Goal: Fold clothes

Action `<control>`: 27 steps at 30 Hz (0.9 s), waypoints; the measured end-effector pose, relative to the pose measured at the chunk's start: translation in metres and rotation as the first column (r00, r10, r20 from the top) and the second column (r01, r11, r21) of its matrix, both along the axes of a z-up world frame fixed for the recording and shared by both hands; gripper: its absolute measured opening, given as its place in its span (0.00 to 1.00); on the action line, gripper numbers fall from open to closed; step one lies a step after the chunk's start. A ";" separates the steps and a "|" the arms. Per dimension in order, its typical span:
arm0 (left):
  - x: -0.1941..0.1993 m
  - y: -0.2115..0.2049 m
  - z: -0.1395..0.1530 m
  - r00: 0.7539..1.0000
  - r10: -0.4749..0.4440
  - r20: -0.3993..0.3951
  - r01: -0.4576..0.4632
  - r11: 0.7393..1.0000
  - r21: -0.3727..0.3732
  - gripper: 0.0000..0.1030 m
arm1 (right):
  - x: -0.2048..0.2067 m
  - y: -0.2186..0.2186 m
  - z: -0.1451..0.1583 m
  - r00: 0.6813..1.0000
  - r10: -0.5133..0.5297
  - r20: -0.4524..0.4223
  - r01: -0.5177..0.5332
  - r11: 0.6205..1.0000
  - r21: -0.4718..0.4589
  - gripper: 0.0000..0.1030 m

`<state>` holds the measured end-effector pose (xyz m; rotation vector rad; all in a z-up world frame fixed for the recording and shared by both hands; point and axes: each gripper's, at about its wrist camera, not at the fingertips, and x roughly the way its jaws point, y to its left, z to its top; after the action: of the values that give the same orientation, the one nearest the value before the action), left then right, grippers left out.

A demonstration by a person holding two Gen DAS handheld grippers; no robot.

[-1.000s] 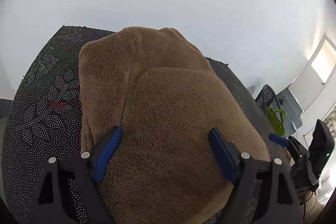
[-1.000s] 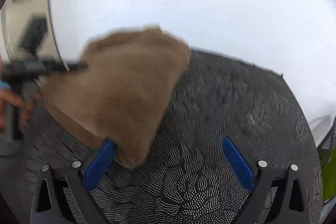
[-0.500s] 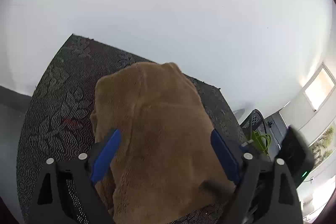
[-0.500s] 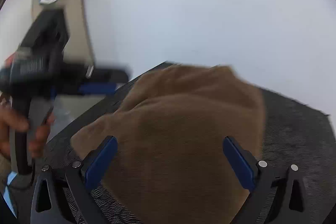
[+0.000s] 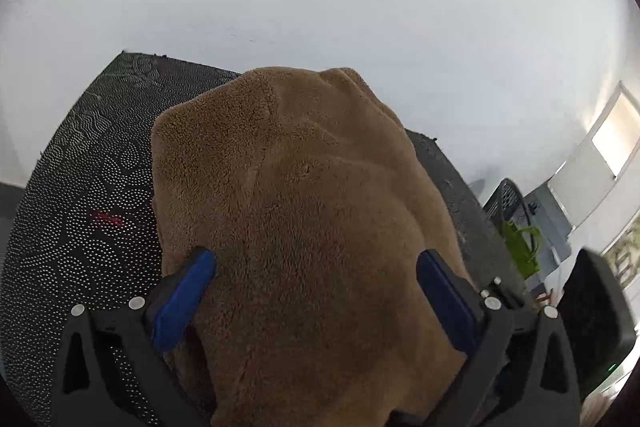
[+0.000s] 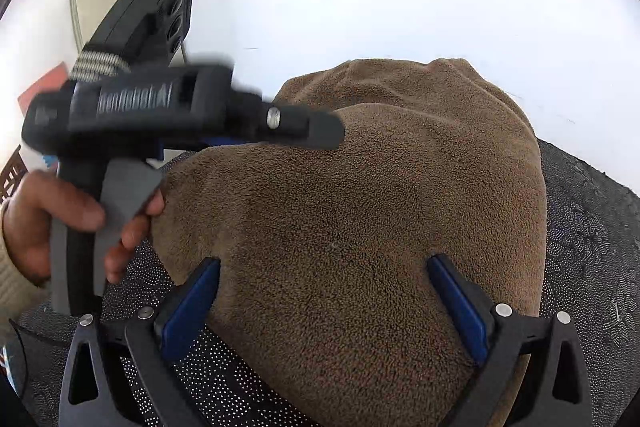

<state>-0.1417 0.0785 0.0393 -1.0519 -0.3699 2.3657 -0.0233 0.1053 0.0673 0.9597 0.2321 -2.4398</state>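
The left gripper (image 5: 316, 291) hung with its 2 blue-padded fingers (image 5: 182, 297) spread wide apart over the brown fleece garment (image 5: 304, 219), clamping nothing. The right gripper (image 6: 326, 297) was likewise agape above the same garment, which lay bunched on the dark dotted cloth (image 5: 84, 187). Beside the garment's left edge, a hand (image 6: 60, 223) gripped the left tool's handle.

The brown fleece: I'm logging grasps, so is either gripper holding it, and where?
Neither: left gripper and right gripper are open over the brown fleece.
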 end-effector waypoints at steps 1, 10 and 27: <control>0.003 0.001 -0.002 1.000 -0.007 -0.020 0.007 1.000 -0.027 0.99 | -0.001 0.001 0.001 1.000 0.015 -0.002 -0.015 1.000 0.002 1.00; 0.006 -0.011 -0.006 0.999 0.038 -0.007 -0.037 0.998 0.055 0.99 | -0.053 0.062 0.087 0.998 -0.055 -0.011 0.053 0.988 -0.146 0.99; 0.015 -0.008 -0.005 0.997 0.077 -0.025 -0.076 0.996 0.035 0.99 | -0.275 -0.038 0.015 0.954 -0.158 0.256 0.119 0.980 0.162 0.99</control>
<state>-0.1263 0.0710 0.0347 -1.0070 -0.4470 2.4293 -0.2984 0.0669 0.0820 1.4007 0.2568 -2.4078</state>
